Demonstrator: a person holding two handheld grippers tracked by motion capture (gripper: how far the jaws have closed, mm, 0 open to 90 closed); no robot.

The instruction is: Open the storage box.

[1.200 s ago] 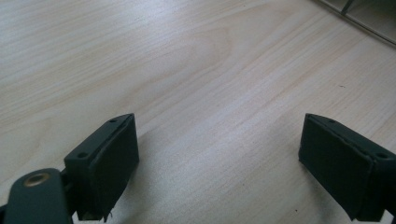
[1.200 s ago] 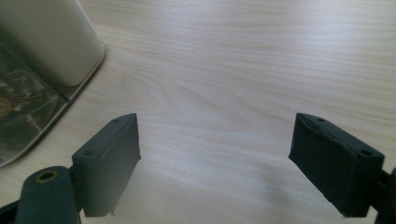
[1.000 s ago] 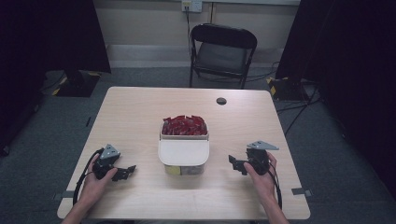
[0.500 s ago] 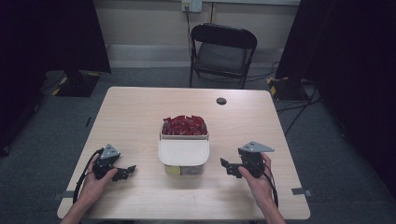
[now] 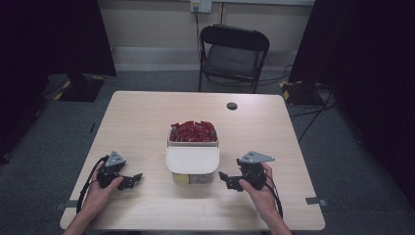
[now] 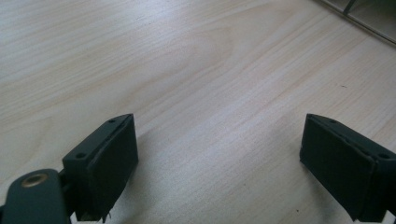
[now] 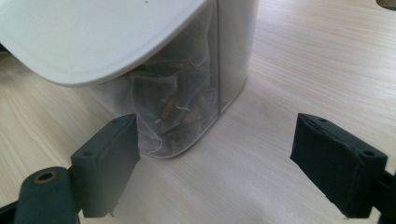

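I saw the container [image 5: 192,172] standing upright near the middle of the table [image 5: 147,122], between my two hands. It was a clear, boxy tub with rounded corners, and through its wall in the right gripper view I made out pale, translucent sachets [image 7: 180,109] packed inside. A white lid [image 5: 192,159] sat on top, overhanging the wall. Right behind it, touching or nearly so, stood a second tub [image 5: 193,142], open and heaped with red packets [image 5: 192,131].

Even overhead light brightens the table [image 5: 147,122], surroundings fall dark, and close views look slightly soft.
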